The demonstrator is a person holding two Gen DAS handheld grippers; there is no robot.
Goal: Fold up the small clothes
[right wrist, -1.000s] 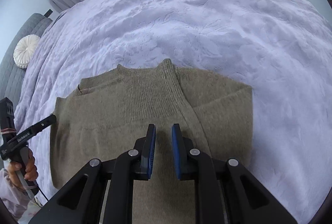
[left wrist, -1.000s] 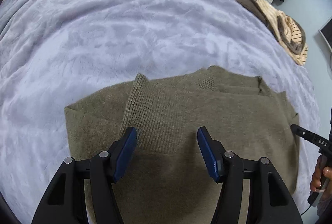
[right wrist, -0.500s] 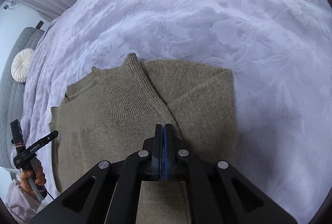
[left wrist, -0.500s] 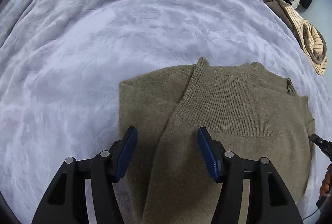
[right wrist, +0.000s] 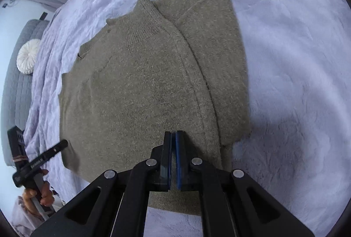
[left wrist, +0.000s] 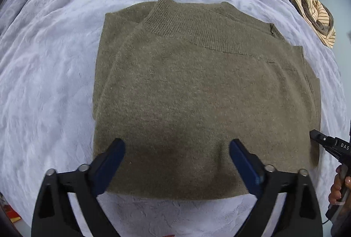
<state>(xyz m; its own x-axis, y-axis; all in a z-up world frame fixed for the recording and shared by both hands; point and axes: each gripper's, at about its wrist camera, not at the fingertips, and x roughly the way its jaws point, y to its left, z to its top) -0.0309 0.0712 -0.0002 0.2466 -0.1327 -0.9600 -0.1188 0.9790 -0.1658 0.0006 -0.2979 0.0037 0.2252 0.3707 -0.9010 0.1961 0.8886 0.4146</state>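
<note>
fingers [left wrist: 114, 150] of the left gripper [left wrist: 176, 149] are seen spreading wide, with nothing pinched between them; only the near part of the sweater [left wrist: 197, 94] shows in the gap, and whether the tips touch it cannot be told. fingers [right wrist: 179, 149] of the right gripper [right wrist: 173, 147] are pressed together, and no cloth is seen caught between them.

the sweater is laid flat on the bed [left wrist: 54, 61], already folded into a compact block: a sleeve and side panel are turned in over the body, and the ribbed collar [left wrist: 193, 22] is at the far edge. its near edge lies just below the fingertips in both views, so the whole block stretches away from the fingers, long axis running near to far. the left gripper is placed about the middle of the near edge, the right one toward the side with the folded-in panel; neither is clearly nearer. the coming move is judged to turn on that near edge: it would have to be taken and carried toward the collar.

no containers are in view. a heap of other clothes [left wrist: 307, 2] is left at the bed's far corner, well apart from the sweater.
</note>
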